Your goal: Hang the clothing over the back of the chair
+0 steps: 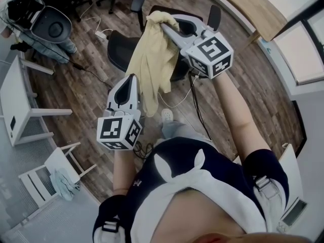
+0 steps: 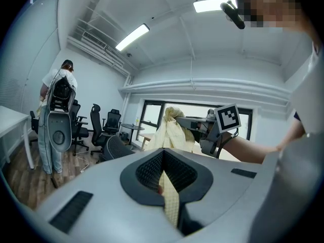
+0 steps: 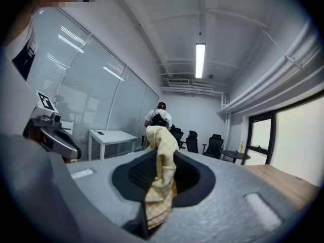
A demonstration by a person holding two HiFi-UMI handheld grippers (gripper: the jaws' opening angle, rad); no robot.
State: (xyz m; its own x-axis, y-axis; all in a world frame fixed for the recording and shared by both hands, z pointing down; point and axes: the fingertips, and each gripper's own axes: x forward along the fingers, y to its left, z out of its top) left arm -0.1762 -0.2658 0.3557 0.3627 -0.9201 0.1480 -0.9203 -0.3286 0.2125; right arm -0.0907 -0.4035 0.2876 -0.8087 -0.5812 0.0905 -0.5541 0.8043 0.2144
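A pale yellow garment (image 1: 152,59) hangs in the air between my two grippers, above a black office chair (image 1: 119,52). My right gripper (image 1: 163,25) is shut on a bunched top part of the garment over the chair's back. Lower and nearer to me, my left gripper (image 1: 133,79) is shut on an edge of it. In the left gripper view a strip of the garment (image 2: 171,199) runs between the jaws, and the right gripper (image 2: 188,121) holds the rest ahead. In the right gripper view the garment (image 3: 161,171) is bunched between the jaws.
A white desk (image 1: 15,103) and a white stool (image 1: 43,178) with a bluish cloth stand at the left. Another person (image 1: 48,27) stands at the far left among more office chairs. Cables (image 1: 195,103) lie on the wooden floor. A wooden table (image 1: 253,6) is at the far right.
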